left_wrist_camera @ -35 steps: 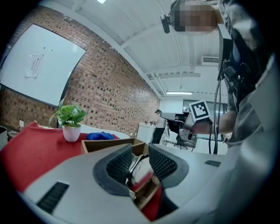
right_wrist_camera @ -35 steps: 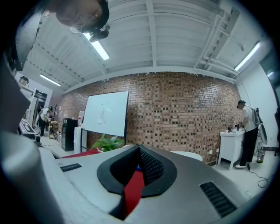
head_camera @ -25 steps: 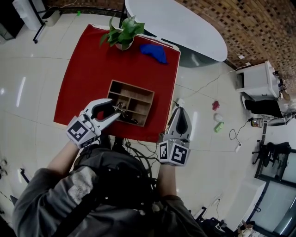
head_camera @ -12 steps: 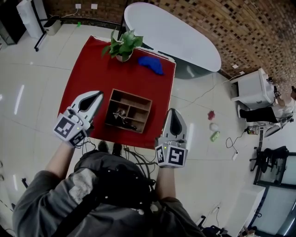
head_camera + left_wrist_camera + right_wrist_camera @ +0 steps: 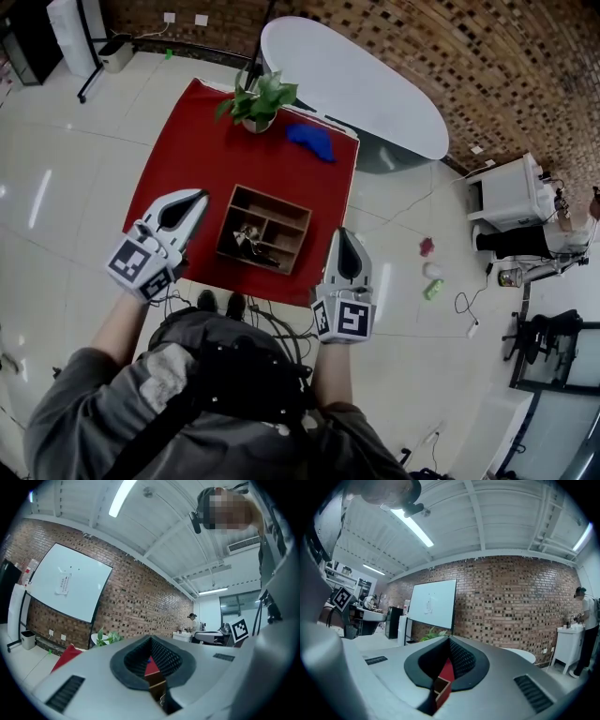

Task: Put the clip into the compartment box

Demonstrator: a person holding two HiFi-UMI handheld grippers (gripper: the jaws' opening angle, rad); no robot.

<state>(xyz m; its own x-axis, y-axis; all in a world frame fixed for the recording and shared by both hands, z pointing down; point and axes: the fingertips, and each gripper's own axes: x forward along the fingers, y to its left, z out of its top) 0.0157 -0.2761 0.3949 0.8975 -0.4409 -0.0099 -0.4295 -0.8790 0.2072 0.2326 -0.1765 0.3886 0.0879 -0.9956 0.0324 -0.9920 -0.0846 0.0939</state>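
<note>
- Step in hand: the placing itself looks complete. The clip (image 5: pixel 246 233) lies inside the compartment box (image 5: pixel 275 198), in its near-left compartment, and neither gripper touches it.
- Left gripper (image 5: pixel 195 199): clenched on nothing. Its own view shows the jaws met at the tips, with only the red counter (image 5: pixel 187 141) and part of the box visible through the gap behind them. It stands just left of the box, apart from it.
- Right gripper (image 5: pixel 344 236): likewise clenched and empty, with the jaws meeting at the tip in its own view. It stands right of the box, over the counter's near-right edge.
- Other items: a potted plant (image 5: pixel 258 98) and a blue cloth (image 5: pixel 311 139) sit at the far edge, well apart from the box. I see no second clip lying loose on the counter.
- Assessment: the task appears at or near its end.
- Next move: little is called for beyond keeping both grippers off the box so it is not nudged. Any further clip would require opening a gripper first.
- Unverified: whether the clip lies flat or leans on a divider is too small to tell.
</note>
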